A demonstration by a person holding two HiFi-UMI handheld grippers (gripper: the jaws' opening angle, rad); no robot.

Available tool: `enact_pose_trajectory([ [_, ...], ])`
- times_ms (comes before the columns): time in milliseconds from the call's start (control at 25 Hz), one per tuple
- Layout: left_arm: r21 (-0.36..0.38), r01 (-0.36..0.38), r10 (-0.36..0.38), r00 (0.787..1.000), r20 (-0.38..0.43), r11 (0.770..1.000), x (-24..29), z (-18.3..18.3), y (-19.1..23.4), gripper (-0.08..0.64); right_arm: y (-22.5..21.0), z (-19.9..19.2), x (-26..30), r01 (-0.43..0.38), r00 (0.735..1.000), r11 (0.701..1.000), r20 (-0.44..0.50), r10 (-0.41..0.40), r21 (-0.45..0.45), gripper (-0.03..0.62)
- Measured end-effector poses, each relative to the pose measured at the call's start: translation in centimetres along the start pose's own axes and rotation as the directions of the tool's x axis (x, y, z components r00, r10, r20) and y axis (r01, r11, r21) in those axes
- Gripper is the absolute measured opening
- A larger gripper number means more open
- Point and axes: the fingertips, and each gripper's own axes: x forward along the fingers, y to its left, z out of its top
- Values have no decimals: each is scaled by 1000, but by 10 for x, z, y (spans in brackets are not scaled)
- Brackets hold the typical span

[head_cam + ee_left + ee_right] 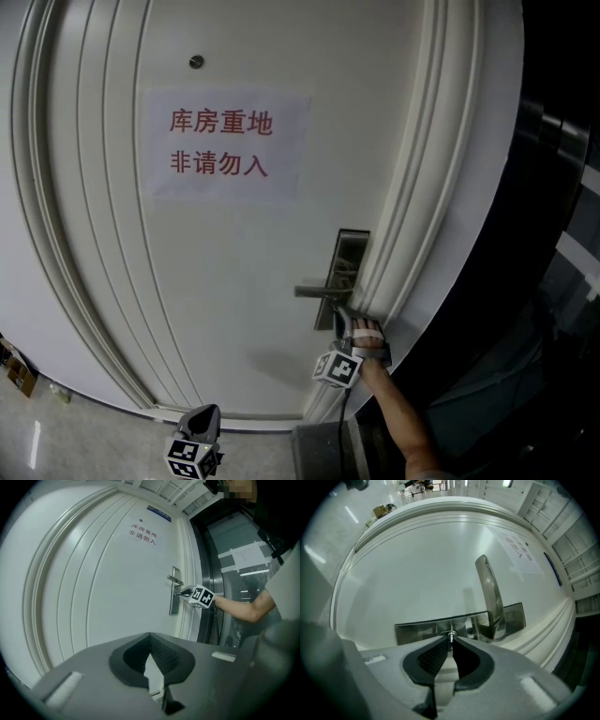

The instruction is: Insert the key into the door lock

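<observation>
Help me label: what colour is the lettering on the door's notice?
Red lettering; the head view shows it best.

Dim, even light falls on the white door (pixel 234 281), and a soft shadow lies below its handle (pixel 319 292). Right of the door everything is near black. Fisheye distortion bows the door's mouldings, and the picture corners darken.

can see only a sliver of the key (pixel 450 636), buried between closed tips of the right gripper (pixel 451 640). cannot see the keyhole behind it. lose part of the left gripper (pixel 200 420) at head view's bottom edge. cannot read the blue sign (pixel 158 513), too small.
</observation>
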Motion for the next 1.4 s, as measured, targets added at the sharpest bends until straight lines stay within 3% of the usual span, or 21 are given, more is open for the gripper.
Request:
enact_pose_trajectory([
  [200, 4, -14, 14, 1000, -2, 1000, -11, 0, -1, 2, 9, 1, -2, -8, 999, 1000, 41, 7, 17, 116],
  [480, 13, -18, 18, 1000, 0, 1000, -25, 1, -7, 2, 1, 2, -18, 12, 999, 1000, 36, -13, 25, 133],
  [520, 14, -17, 17, 1000, 0, 1000, -27, 1, -8, 2, -2, 3, -23, 20, 999, 999, 32, -21, 28, 132],
  [680, 27, -15, 15, 1000, -2, 1000, -34, -4, -11, 2, -14, 4, -42, 73, 996, 996, 45, -75, 49, 28],
  [1120, 67, 37, -36, 999, -14, 997, -61, -4, -25, 2, -23, -1, -98, 104, 993, 975, 36, -113, 196, 2],
  [1200, 73, 50, -49, 999, -11, 996, -66, -2, -29, 2, -23, -4, -112, 85, 994, 954, 43, -101, 287, 2],
  [1280, 82, 64, -64, 998, -9, 995, -70, 1, -33, 2, -19, -9, -125, 49, 995, 905, 53, -79, 422, 2],
  [1400, 99, 91, -90, 996, -14, 991, -74, 1, -42, 2, -14, -14, -151, -35, 996, 767, 89, -29, 641, 2],
])
